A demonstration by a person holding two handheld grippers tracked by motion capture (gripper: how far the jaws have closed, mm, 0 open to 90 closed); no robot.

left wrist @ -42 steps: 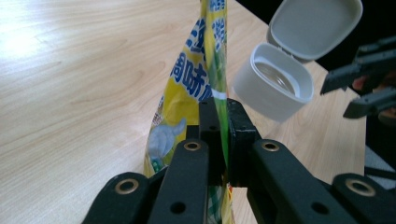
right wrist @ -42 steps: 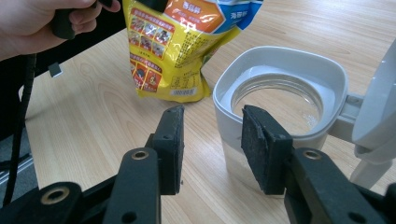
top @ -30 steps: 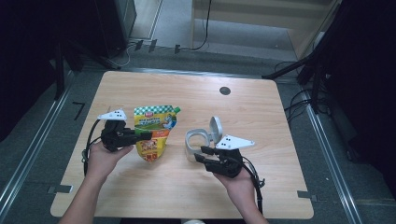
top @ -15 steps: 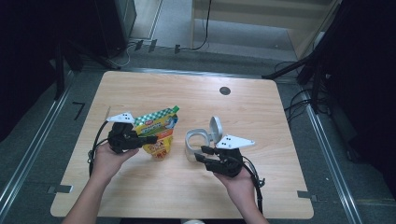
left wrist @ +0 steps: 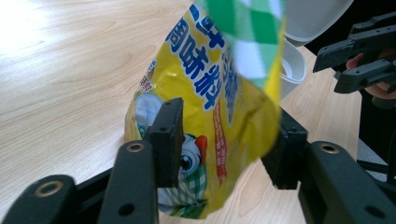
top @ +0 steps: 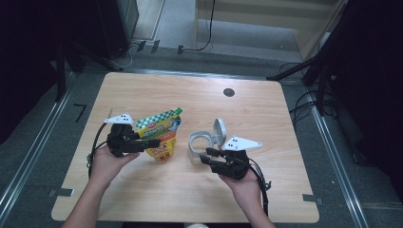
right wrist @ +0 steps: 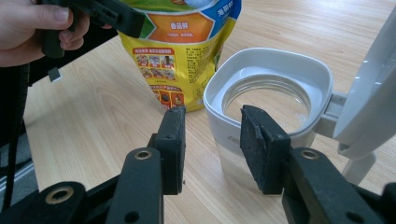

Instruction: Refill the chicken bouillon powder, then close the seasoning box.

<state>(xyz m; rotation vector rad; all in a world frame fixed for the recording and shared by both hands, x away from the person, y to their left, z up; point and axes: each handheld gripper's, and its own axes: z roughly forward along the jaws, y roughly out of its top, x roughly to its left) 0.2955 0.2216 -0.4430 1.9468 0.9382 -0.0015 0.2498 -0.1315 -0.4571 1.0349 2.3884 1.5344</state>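
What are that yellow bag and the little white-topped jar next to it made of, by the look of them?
The yellow bag looks like thin glossy plastic film: it creases, shines and carries bright printing. The jar seems to have a clear body, glass or hard plastic, since the table shows through it; its white collar and flipped-open lid look like smooth matte plastic.

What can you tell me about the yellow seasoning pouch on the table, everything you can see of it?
The yellow seasoning pouch is a glossy, crinkled plastic stand-up bag with a green-and-white checked top, blue characters, a cartoon chicken on one face and small food photos on the other. It stands tilted on the wooden table, just left of the open-lidded white container. It sits between the fingers of the left gripper, whose jaws have just been opening; a gap shows at the far finger, so it looks released.
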